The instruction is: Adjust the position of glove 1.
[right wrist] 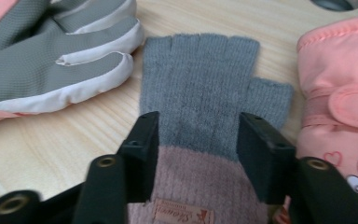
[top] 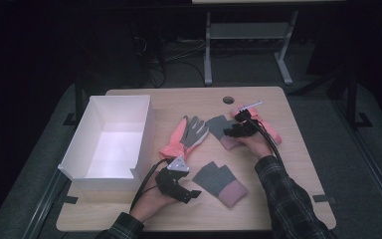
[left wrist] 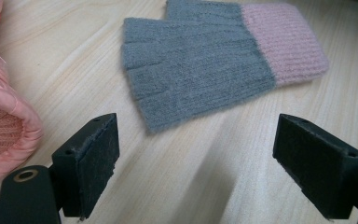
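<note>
Four gloves lie on the wooden table (top: 288,199) in the high view, right of a white box (top: 110,142); the left gripper (top: 191,193) sits just beside the near knit glove (top: 220,180), the right gripper (top: 229,132) on the far knit glove (top: 218,124). Left gripper view: jaws wide apart, empty, glove (left wrist: 200,65) lying flat ahead. Right gripper view: jaws straddle the other knit glove (right wrist: 200,93) at its pink cuff, between a grey ski glove (right wrist: 51,70) and a pink one (right wrist: 340,93); can't tell if they're squeezing it.

knit gloves (left wrist: 200,70): grey, pink cuffs | ski gloves (top: 186,135): pink, grey palms | box (top: 110,142): white | sleeve (top: 291,199): plaid
</note>
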Tool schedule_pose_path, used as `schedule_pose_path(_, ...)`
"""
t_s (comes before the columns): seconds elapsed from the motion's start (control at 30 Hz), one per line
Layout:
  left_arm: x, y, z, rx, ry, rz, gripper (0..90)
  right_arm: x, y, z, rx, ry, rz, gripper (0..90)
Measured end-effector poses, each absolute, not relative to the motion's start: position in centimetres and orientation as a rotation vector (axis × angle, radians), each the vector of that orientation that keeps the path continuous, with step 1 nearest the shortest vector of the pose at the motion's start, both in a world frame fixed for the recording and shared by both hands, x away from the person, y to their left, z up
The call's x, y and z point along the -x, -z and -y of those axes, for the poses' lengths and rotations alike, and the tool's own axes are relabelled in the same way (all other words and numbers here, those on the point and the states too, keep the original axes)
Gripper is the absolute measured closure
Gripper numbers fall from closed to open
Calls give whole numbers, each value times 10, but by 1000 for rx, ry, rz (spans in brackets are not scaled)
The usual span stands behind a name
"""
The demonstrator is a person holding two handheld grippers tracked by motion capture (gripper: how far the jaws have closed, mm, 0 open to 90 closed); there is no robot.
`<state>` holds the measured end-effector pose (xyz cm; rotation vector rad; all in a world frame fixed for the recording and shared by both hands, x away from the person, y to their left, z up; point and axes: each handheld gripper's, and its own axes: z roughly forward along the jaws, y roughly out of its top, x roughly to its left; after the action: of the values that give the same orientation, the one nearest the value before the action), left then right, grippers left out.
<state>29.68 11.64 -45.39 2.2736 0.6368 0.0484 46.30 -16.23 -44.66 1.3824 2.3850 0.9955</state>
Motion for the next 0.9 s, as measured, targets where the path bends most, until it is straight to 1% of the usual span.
schedule_pose_path(0.03,-297,454,-116,-2274,-48,-637,141,-463,447,162,-1382,-996,-2385,506)
schedule_pose_path(0.13,-296,454,-116,-2278,-48,-635,141,-465,455,161,-1407,-1000,-2387,573)
schedule_pose_path(0.17,-296,454,-116,-2277,-46,-635,141,-465,456,160,-1406,-996,-2392,580)
schedule_pose_path(0.53,-296,456,-114,-2293,-42,-632,143,-464,460,147,-1329,-866,-2397,623)
schedule_pose_path(0.6,-296,456,-115,-2294,-45,-634,143,-464,460,147,-1319,-862,-2399,659)
schedule_pose_path(0.63,-296,456,-115,-2294,-45,-634,143,-464,460,147,-1319,-862,-2399,659)
schedule_pose_path(0.67,-296,455,-115,-2299,-45,-630,143,-464,460,146,-1314,-859,-2402,688)
schedule_pose_path(0.7,-297,456,-115,-2292,-46,-638,144,-464,459,147,-1308,-868,-2408,761)
schedule_pose_path(0.73,-297,456,-115,-2292,-46,-638,144,-464,459,147,-1308,-868,-2408,761)
schedule_pose_path(0.77,-297,456,-116,-2296,-47,-641,145,-465,459,149,-1316,-879,-2409,799)
schedule_pose_path(0.9,-297,456,-116,-2301,-48,-641,145,-465,460,151,-1345,-913,-2407,830)
